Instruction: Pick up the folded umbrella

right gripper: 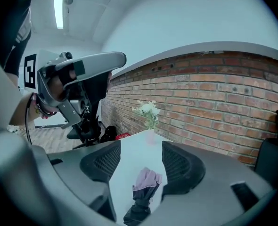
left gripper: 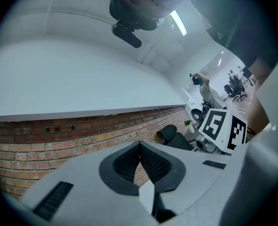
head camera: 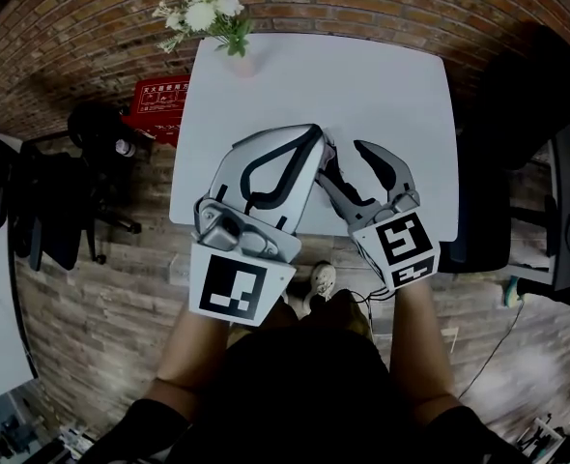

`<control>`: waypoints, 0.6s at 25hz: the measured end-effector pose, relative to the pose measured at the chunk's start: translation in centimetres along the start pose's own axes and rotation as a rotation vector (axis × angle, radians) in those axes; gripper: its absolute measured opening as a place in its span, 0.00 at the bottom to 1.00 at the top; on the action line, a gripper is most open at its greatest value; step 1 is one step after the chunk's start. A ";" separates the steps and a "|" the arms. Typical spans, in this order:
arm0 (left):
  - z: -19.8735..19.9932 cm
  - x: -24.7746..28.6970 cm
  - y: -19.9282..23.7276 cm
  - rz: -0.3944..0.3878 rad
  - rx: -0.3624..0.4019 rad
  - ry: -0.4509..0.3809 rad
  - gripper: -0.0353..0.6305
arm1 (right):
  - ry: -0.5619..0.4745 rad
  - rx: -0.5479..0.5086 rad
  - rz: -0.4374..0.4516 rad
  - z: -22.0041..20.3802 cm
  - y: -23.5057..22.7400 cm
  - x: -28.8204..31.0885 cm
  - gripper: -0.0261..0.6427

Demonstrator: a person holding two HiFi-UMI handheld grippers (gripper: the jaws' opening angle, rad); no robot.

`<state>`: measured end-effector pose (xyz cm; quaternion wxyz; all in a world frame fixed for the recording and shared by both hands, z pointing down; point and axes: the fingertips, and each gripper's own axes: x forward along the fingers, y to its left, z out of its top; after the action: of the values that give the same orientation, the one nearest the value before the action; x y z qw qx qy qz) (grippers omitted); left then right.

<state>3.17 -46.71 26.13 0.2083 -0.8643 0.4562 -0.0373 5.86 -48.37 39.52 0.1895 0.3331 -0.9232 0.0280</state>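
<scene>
The fingers (right gripper: 103, 161) of the right gripper (right gripper: 141, 147) stood well apart, their ribbed pads bare. The folded umbrella (right gripper: 143, 194) showed in the gap between them but was touched by neither pad. The left gripper (left gripper: 140, 147) had its 2 fingers pressed together at the tips on nothing, and it was aimed up at the brick wall (left gripper: 59, 135) rather than at the work.

The umbrella lay flat on the white tabletop (head camera: 362, 85), near the edge closest to the person. In the head view it was hidden beneath the 2 grippers, so only the right gripper view showed it. Its long axis ran roughly along the line the right gripper looked down, leaning slightly to the right as it went away. The pale lilac, bunched end pointed away, towards the flowers (right gripper: 148, 109) at the far edge. The dark end pointed back towards the gripper and ran out of the bottom of the view.

By my reading the pickup was at the approach: the right gripper was lined up over the umbrella, and nothing was gripped or lifted. Left to do were lowering the fingers around the body, most likely across its narrow width, closing them and raising it clear of the tabletop
</scene>
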 end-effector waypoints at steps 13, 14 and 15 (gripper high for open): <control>-2.4 -0.2 1.4 0.011 0.000 0.049 0.07 | 0.180 0.056 0.052 -5.9 0.2 4.3 0.55; -2.5 -0.3 1.5 0.014 -0.001 0.051 0.07 | 0.186 0.056 0.048 -6.2 0.1 4.5 0.55; -2.6 -0.3 1.7 0.018 -0.003 0.052 0.07 | 0.194 0.055 0.049 -6.5 0.1 4.7 0.55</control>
<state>1.03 -48.14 27.89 0.1955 -0.8593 0.4692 -0.0574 4.63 -50.00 47.32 0.2680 0.3114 -0.9073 0.0900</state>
